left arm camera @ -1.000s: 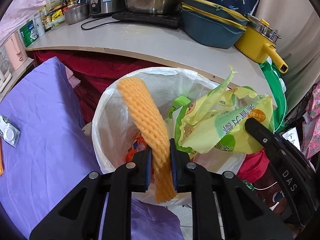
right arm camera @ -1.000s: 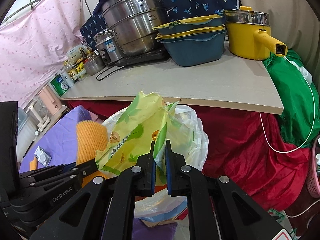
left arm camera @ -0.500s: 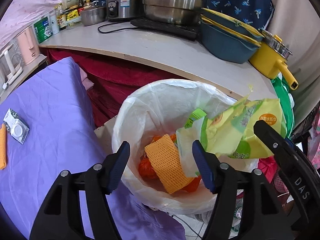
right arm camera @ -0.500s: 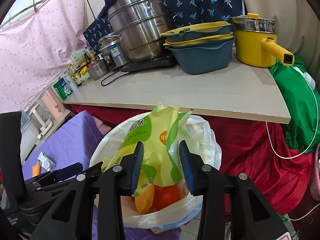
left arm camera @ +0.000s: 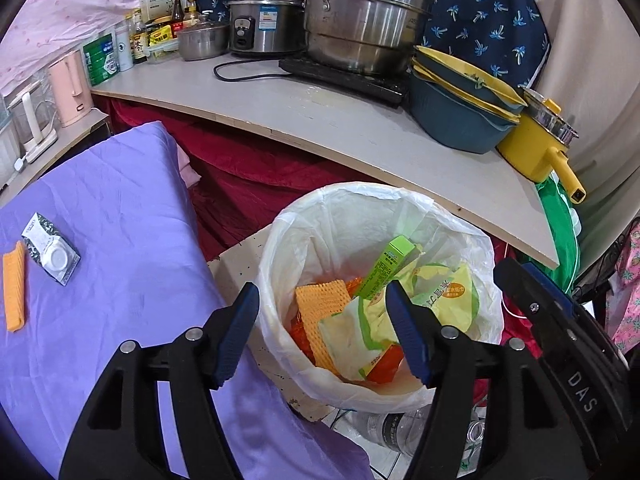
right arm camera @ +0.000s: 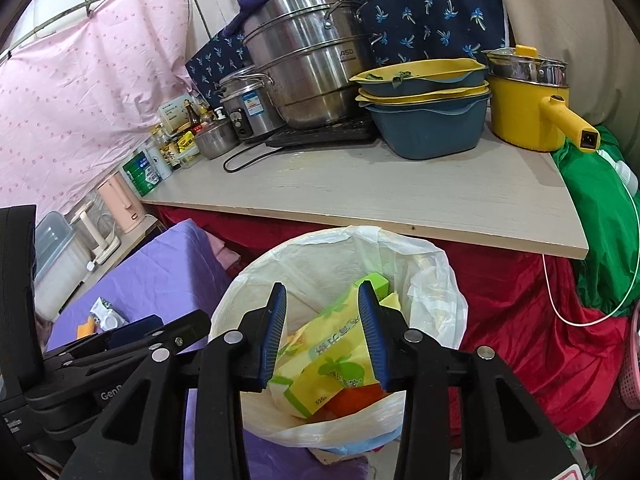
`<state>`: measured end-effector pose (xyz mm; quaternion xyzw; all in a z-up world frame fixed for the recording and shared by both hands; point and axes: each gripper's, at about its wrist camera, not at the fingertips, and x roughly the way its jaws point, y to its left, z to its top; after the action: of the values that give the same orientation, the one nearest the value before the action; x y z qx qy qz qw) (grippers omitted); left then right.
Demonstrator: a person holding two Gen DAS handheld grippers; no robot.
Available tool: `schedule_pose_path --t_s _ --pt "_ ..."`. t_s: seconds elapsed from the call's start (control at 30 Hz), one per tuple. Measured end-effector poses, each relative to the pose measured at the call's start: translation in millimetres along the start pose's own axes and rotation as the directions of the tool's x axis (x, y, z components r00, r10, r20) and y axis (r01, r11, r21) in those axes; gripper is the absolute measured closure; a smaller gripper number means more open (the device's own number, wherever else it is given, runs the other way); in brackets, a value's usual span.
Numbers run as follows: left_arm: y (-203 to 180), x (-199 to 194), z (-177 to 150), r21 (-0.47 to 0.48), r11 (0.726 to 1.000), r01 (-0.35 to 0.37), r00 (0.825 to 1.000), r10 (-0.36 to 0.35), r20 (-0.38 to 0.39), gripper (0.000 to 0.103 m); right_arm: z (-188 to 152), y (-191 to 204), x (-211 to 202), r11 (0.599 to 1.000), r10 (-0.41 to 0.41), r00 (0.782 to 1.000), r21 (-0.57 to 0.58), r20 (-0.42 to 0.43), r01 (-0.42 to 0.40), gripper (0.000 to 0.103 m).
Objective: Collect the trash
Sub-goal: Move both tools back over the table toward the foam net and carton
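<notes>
Bin [left arm camera: 280,240] w/ white liner, near the counter: orange foam net [left arm camera: 316,308] + yellow-green wrapper [right arm camera: 332,360] lie inside. Left gripper [left arm camera: 322,334] & right gripper [right arm camera: 322,336] both released, empty, above it.

The bin [left arm camera: 280,240] mouth lies open from above; the countertop [left arm camera: 360,128] overhangs its far rim.

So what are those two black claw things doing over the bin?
A person is tidying up trash with a gripper in each hand. Both the left gripper and the right gripper hang open and empty over the white-lined bin. An orange foam net and a yellow-green wrapper lie inside. Another orange piece and a small packet wait on the purple cloth.
</notes>
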<state>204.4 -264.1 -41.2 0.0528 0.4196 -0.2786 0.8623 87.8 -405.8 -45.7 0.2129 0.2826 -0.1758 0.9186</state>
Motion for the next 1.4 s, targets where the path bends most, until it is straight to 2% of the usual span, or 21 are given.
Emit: schedule_pose_path --t_s 0.3,0.7,1.0,1.1,1.17,1.4 --pt "23 -18 -5 -0.031 0.999 -0.013 1.000 0.013 0.022 0.041 -1 26 -9 0.999 0.027 1.000 -0.033 0.008 -0.026 0.066" --pt "79 -46 -11 -0.102 0.993 -0.065 0.996 0.072 0.057 0.041 -10 81 -8 0.991 0.088 0.996 -0.095 -0.013 -0.089 0.063" --pt "150 -66 -20 -0.188 0.973 -0.133 0.987 0.148 0.067 0.041 -25 144 7 0.973 0.145 0.988 -0.171 -0.061 -0.154 0.058" --pt "177 -72 -24 -0.221 0.963 -0.154 0.983 0.172 0.065 0.039 -31 167 15 0.966 0.166 0.983 -0.187 -0.084 -0.179 0.058" --pt "196 -76 -28 -0.243 0.955 -0.172 0.979 0.193 0.064 0.033 -36 181 20 0.961 0.179 0.979 -0.195 -0.099 -0.196 0.057" --pt "258 -88 -41 -0.300 0.927 -0.226 0.967 0.252 0.049 0.033 -55 241 44 0.938 0.216 0.964 -0.240 -0.156 -0.249 0.056"
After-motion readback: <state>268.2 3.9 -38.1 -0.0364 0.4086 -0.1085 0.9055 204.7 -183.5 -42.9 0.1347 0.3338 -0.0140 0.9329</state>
